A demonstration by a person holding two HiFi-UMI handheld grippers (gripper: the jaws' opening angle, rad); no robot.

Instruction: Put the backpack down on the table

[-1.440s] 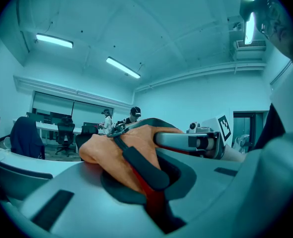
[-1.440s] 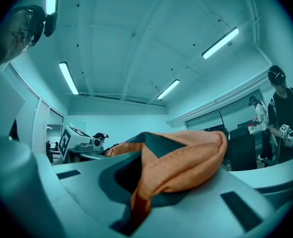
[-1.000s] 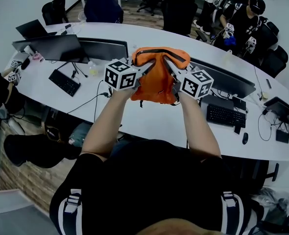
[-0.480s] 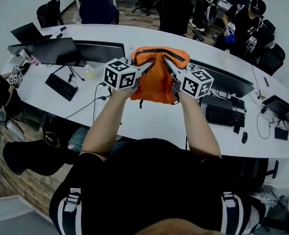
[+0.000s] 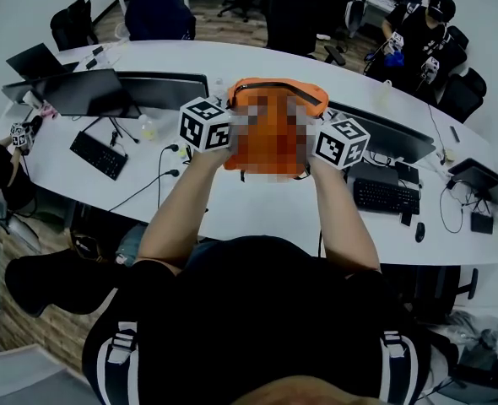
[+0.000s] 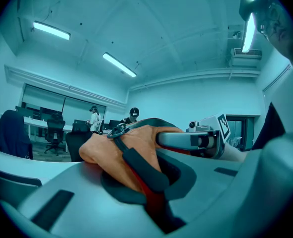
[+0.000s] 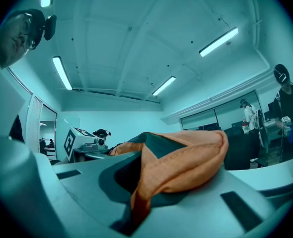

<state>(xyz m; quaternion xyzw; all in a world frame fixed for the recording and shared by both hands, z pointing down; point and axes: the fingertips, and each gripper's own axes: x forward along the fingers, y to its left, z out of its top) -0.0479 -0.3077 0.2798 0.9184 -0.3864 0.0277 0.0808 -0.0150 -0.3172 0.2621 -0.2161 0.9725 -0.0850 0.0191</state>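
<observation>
The long, curved white table (image 5: 257, 213) lies below. Over its middle, between the near edge and the monitors, hangs the orange fabric backpack (image 5: 274, 91), off the surface as far as I can judge. The left tool (image 6: 151, 187) is clamped on its dark-strapped side, and the right tool (image 7: 136, 195) pinches the orange fabric opposite. It's carried into place. Lowering and letting go remain.

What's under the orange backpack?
The white table lies below it. The left gripper and right gripper pinch the backpack and hold it. The patch of table straight beneath is hidden by the bag.
</observation>
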